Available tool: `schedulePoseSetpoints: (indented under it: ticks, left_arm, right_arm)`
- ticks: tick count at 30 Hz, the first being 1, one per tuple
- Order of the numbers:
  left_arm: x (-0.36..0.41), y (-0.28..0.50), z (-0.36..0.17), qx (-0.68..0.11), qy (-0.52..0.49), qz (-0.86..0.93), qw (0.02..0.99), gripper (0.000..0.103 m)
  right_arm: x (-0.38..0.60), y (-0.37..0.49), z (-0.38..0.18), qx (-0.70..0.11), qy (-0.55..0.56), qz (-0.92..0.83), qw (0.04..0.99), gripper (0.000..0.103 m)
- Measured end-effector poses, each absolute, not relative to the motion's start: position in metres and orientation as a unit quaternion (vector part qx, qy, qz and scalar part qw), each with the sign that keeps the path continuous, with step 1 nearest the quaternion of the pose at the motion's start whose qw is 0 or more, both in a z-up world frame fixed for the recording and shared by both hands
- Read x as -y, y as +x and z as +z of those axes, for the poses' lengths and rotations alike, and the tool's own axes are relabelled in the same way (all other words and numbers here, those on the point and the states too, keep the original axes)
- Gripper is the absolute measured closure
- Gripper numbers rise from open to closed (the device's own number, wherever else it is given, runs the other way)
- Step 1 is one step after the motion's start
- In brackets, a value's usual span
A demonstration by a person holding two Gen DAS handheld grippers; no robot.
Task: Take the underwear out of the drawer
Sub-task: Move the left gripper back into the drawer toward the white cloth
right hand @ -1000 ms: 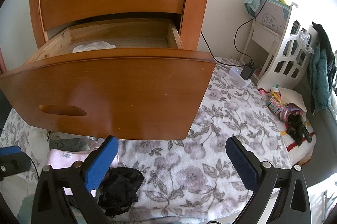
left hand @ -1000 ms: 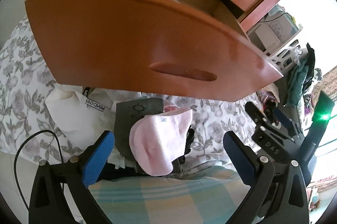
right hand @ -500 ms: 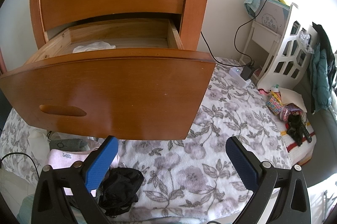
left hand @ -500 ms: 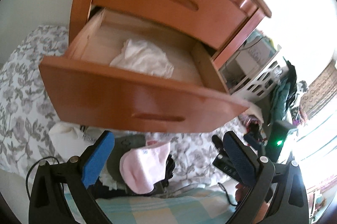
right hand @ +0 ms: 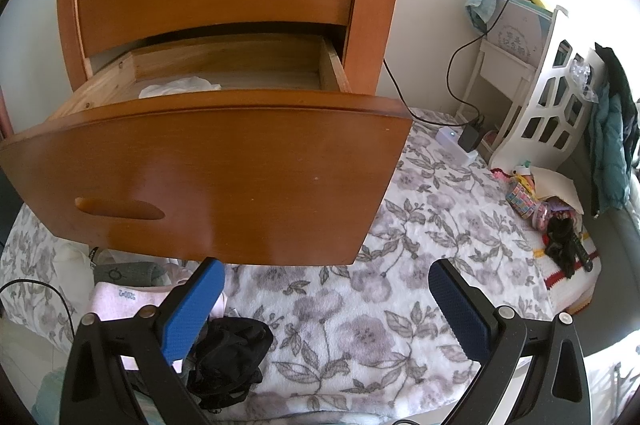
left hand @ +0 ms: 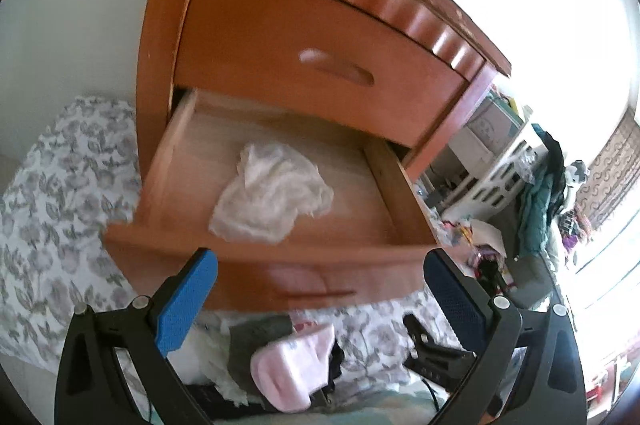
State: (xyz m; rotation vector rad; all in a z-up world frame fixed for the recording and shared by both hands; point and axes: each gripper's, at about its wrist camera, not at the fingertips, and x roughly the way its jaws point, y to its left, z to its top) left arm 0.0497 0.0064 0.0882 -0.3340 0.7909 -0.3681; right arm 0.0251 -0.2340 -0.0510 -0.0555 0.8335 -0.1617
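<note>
Hovering above open drawer (left hand: 404, 203), L gripper (left hand: 320, 289): jaws wide apart, nothing held. R gripper (right hand: 326, 305): low, facing drawer front, jaws wide apart, nothing held.

Item: underwear (left hand: 272, 197). Loc: drawer floor, roughly mid, nearer front wall, apart from side walls. Only item seen inside. From R view, just a white edge (right hand: 180, 88) showing over front panel.

Look: white, poss. faint pink tint, thin, crumpled into loose mound w/ raised folds and ragged edges. Prob. soft, limp, light.

Risks:
- Catching drawer front or upper drawer (left hand: 320, 65) on descent; cause: tight gap under upper drawer, steep approach.
- Pinching only a top fold, cloth slipping or trailing; cause: loose bunching, shallow bite.
- Fingertips scraping drawer floor; cause: thin cloth, little height.
- Snagging cloth on front wall when lifting out; cause: dangling ends.

Other: pile of garments (left hand: 292, 373) on floral blanket (right hand: 360, 325) below drawer, incl. pink and black pcs.
</note>
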Motion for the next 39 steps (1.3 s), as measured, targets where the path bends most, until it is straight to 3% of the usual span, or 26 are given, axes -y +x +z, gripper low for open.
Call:
schedulePoseSetpoints:
  ticks: [11, 32, 39]
  left_arm:
    - [-0.019, 0.12, 0.098, -0.433, -0.135, -0.128, 0.882, 0.0]
    - [0.011, 0.226, 0.011, -0.612, -0.052, -0.091, 0.784, 0.001]
    - [0.019, 0.246, -0.022, -0.674, -0.065, -0.12, 0.726, 0.001]
  right_arm:
    - [0.236, 0.03, -0.055, -0.413, -0.023, -0.074, 0.907, 0.0]
    - [0.243, 0.038, -0.065, -0.433, -0.015, -0.069, 0.898, 0.0]
    - [0.243, 0.04, -0.067, -0.438, -0.012, -0.068, 0.896, 0.0]
